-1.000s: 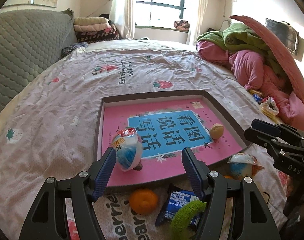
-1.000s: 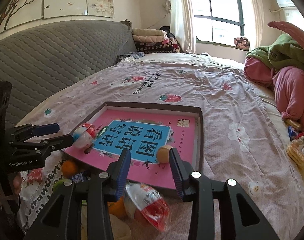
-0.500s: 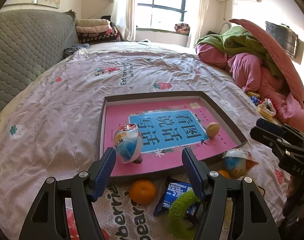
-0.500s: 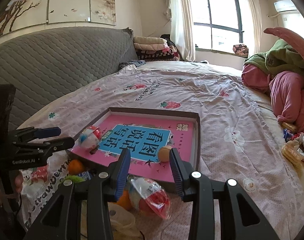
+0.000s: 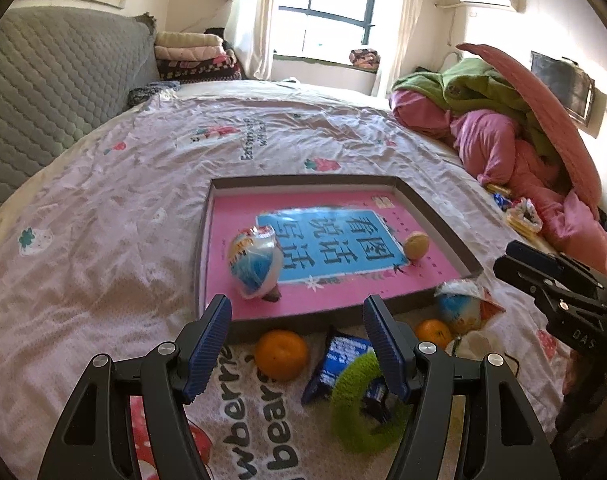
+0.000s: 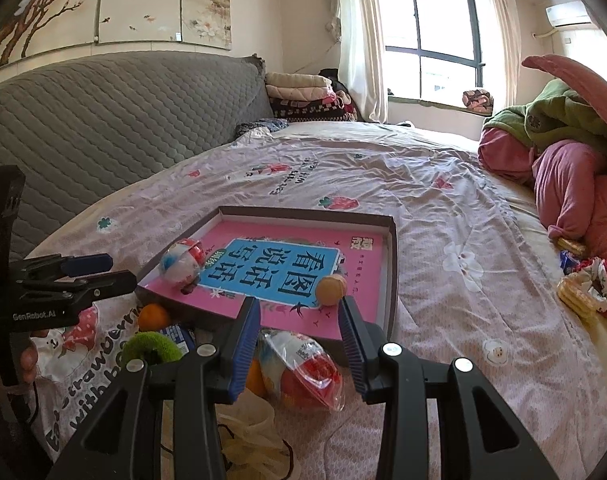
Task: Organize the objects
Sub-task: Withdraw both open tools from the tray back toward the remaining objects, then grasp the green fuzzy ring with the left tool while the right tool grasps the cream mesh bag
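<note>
Shallow tray (image 5: 439, 216) with pink book-cover liner sits on the bedsheet (image 5: 103, 240), mid-bed. Inside it: one wrapped egg toy (image 5: 255, 264) at the near left, one small tan ball (image 5: 416, 245) toward the right. So two items look sorted, judging by placement.

Left to go, all lying on the sheet just outside the tray's near rim: orange (image 5: 281, 354), blue snack packet (image 5: 339, 364), green fuzzy ring (image 5: 363, 404) overlapping the packet, second orange (image 5: 433, 331), second wrapped egg toy (image 6: 303, 372) with red end, and a pale crumpled bag (image 6: 247, 436) beside it. Roughly a quarter done, my estimate.

Left gripper (image 5: 297, 340) has jaws wide apart, nothing between them, hovering over the first orange and packet. Right gripper (image 6: 299, 340) has jaws apart at a moderate gap, empty, with the red-ended egg toy on the sheet below and between them; pads are not touching it. Likely next pick: that egg toy.

Farther out: grey quilted headboard (image 6: 103, 120), heap of pink and green bedding (image 5: 503, 128) at the right, more snack wrappers (image 6: 583, 284) beside that heap.
</note>
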### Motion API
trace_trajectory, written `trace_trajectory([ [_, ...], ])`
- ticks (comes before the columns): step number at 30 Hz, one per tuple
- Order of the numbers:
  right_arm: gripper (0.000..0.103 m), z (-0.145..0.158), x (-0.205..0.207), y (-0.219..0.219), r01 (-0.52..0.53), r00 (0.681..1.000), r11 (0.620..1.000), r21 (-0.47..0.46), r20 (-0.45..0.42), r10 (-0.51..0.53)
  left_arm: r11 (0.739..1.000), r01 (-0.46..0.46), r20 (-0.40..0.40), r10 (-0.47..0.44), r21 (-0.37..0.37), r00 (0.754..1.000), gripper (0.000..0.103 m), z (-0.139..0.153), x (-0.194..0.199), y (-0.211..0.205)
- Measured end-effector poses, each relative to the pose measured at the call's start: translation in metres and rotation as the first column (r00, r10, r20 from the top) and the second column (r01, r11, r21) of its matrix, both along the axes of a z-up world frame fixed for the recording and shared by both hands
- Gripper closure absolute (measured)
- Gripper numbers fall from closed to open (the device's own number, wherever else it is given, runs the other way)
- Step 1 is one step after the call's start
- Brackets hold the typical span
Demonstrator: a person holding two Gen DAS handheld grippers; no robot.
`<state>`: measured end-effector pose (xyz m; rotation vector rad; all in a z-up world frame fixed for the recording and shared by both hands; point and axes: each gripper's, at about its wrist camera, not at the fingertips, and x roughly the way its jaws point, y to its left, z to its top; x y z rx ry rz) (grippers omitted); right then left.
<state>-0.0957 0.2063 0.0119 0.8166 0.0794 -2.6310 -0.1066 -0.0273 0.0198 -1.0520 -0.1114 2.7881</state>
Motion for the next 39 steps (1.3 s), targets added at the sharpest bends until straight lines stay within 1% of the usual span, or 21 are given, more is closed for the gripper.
trace_trajectory([
  [9,0.062,-0.004,0.011,0.002,0.004,1.0,1.0,-0.005,0.015,-0.004,0.999,0.032,0.02,-0.032,-0.001,0.999,0.033,-0.007,0.012,0.008],
  [19,0.062,-0.007,0.026,0.003,0.002,1.0,1.0,-0.023,0.026,-0.001,1.0,0.026,0.043,-0.026,0.008,0.999,0.033,-0.014,0.023,0.004],
  [22,0.062,-0.009,0.03,0.001,0.002,0.999,1.0,-0.01,0.034,-0.002,1.0,0.027,0.054,-0.027,0.016,0.998,0.033,-0.016,0.027,0.006],
  [25,0.062,-0.01,0.034,-0.002,0.004,0.999,1.0,0.006,0.037,-0.004,0.999,0.038,0.054,-0.039,0.008,0.998,0.033,-0.017,0.034,0.01],
  [34,0.062,-0.019,0.046,0.0,0.01,0.996,1.0,-0.015,0.085,-0.009,0.998,0.056,0.081,-0.055,-0.005,0.995,0.033,-0.028,0.046,0.019],
  [39,0.062,-0.026,0.048,0.001,0.016,0.993,1.0,-0.016,0.115,-0.014,0.999,0.048,0.093,-0.048,-0.001,0.995,0.033,-0.033,0.049,0.017],
])
